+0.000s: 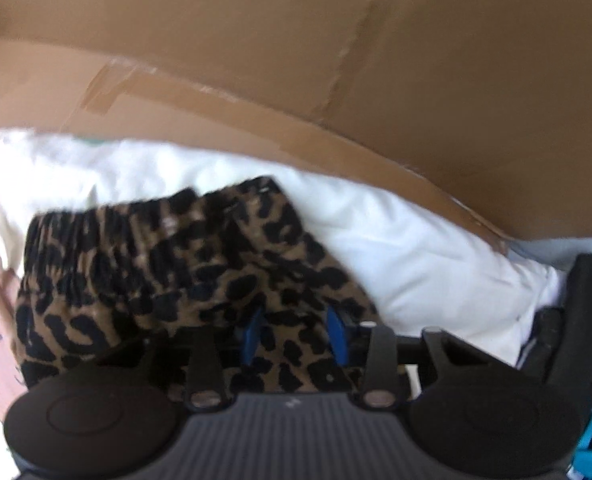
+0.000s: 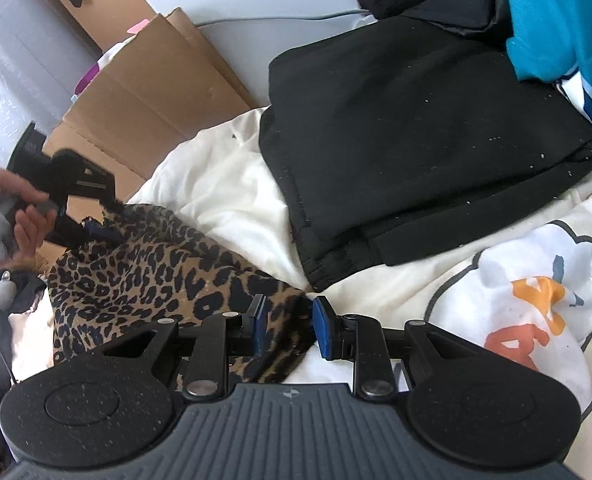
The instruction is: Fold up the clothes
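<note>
Leopard-print garment [image 2: 144, 276], tan with black blotches and thin and limp, lies stretched across a cream-white bedcover [image 2: 224, 196], running from about nine o'clock down toward six in the right wrist view. In the left wrist view its gathered, ribbed elastic waistband shows at about ten o'clock, rumpled into soft ridges.

At twelve to two o'clock of the right view sits a folded black garment [image 2: 415, 152], thick, matte and flecked with pale lint, squared into a neat slab. Past it at one o'clock is bright turquoise cloth [image 2: 555, 20]. A white piece with an orange and yellow print [image 2: 535, 300] lies at four o'clock. Brown cardboard boxes [image 2: 144, 92], stiff, flat-sided and taped, stand at ten o'clock.

The right gripper [image 2: 288, 330] has its blue pads narrowly parted, with a bunched fold of the leopard cloth filling the gap between them and its left pad against the fabric. The left gripper [image 1: 296, 334] likewise stands narrowly parted, leopard cloth between its blue pads; whether they press on it cannot be told, as the view is blurred. A hand [image 2: 12, 216] holds that gripper at nine o'clock.
</note>
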### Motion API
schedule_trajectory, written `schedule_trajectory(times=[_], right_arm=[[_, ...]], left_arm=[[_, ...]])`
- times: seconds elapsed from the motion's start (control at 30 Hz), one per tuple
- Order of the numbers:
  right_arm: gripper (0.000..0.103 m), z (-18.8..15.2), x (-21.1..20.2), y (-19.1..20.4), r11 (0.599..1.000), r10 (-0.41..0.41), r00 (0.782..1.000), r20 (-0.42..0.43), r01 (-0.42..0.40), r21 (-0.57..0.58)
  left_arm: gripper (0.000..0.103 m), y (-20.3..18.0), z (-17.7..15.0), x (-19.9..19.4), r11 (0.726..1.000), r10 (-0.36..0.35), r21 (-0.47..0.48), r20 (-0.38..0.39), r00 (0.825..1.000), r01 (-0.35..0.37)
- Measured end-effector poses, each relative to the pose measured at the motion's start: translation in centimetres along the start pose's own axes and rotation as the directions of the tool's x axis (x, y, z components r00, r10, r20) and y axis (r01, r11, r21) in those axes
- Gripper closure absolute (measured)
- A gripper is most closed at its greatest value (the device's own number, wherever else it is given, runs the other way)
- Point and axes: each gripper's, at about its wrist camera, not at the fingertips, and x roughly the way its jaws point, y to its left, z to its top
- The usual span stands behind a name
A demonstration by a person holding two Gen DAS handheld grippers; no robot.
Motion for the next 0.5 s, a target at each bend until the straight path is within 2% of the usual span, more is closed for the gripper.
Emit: schedule_trajectory(times=[0.2,0.47,0.5], right_arm=[[0.077,0.2,-0.1,-0.1,0.999,0.007,1.000,-0.009,-0.008,-0.032],[0.077,0.9,0.1,0.8,0.997,0.022,1.000,-0.006,-0.023,-0.074],[0.077,1.0,0.1,0.8,0.997,0.022,1.000,-0.004,-0.022,-0.074]], left_arm=[[0.085,2.7,-0.6,1.1,0.993,-0.031,-0.117,-0.003,1.000,0.031],[0.085,4.7,-0.9,1.4,0.960,-0.100,-0.258,0.028,0.995,0.104],[0.081,4.8,-0.9,1.2,0.956,-0.111,-0.270,0.028,0.993,0.114]])
